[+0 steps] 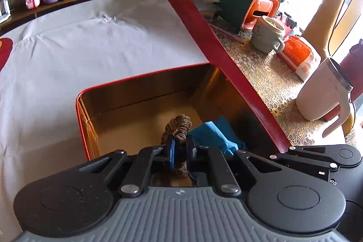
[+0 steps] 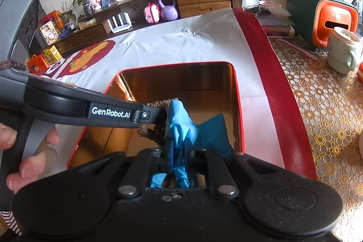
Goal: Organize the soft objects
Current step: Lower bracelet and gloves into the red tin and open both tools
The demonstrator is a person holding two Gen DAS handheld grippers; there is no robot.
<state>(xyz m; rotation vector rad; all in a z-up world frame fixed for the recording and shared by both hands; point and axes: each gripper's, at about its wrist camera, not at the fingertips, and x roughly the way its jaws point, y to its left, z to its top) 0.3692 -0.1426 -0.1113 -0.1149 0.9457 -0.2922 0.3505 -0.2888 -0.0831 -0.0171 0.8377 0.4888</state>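
Lower end of brown scrunchie (image 1: 179, 128) hidden behind gripper body; blue cloth (image 2: 181, 124) partly covered; lower tin (image 2: 236, 92) rim hidden.

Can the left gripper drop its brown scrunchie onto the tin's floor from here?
Probably yes. The left gripper, shut on the brown scrunchie, hangs over the open red tin; bare floor lies below, the blue cloth just beside it.
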